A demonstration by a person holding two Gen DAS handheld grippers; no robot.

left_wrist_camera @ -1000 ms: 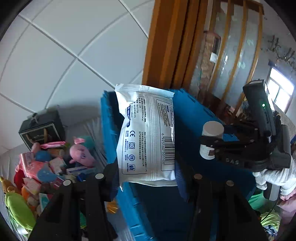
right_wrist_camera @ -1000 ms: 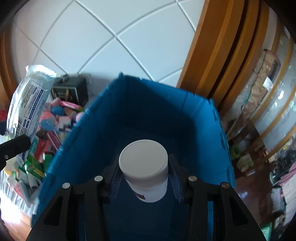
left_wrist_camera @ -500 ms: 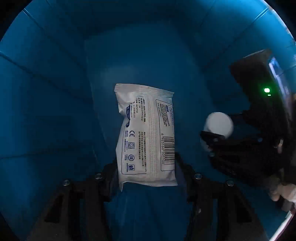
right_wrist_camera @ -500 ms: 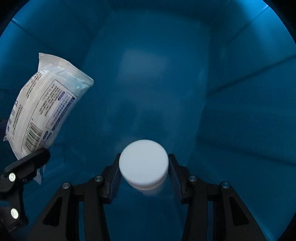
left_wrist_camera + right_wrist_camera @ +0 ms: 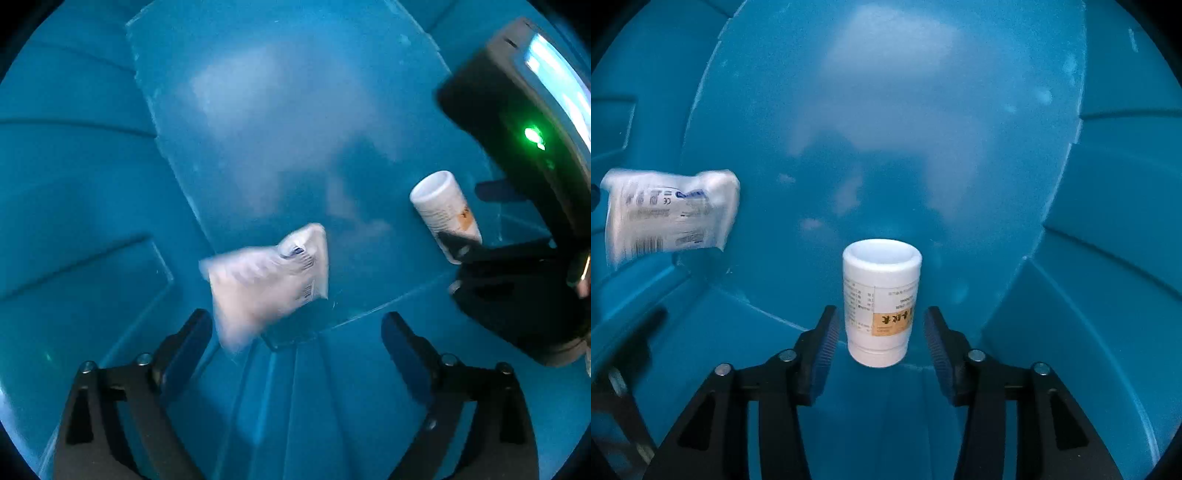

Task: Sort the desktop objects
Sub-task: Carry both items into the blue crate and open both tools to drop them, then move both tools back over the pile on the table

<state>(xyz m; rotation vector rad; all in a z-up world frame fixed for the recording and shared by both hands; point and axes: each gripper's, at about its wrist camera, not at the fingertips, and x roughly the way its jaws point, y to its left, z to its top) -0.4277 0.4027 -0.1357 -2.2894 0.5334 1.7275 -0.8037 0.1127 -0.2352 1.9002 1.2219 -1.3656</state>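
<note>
Both tools have just been opening inside the deep blue plastic bin (image 5: 1089, 221); a sec ago each was clamped on its item.

Left tool (image 5: 297, 332): wide open, nothing between pads. The white printed plastic wipes pack (image 5: 269, 280) is blurred, loose just ahead of its left finger, long axis slanting across, barcode end to the right.

Right tool (image 5: 881, 328): open. The white cylindrical pill bottle w/ orange label (image 5: 881, 302) sits between pads w/ gaps both sides, long axis pointing away from the tool.

Judgement: both drops done, items sorted into the bin.

Blurred white wipes packet (image 5: 269, 280), white labelled bottle (image 5: 881, 306), inside blue bin (image 5: 1089, 258)
</note>
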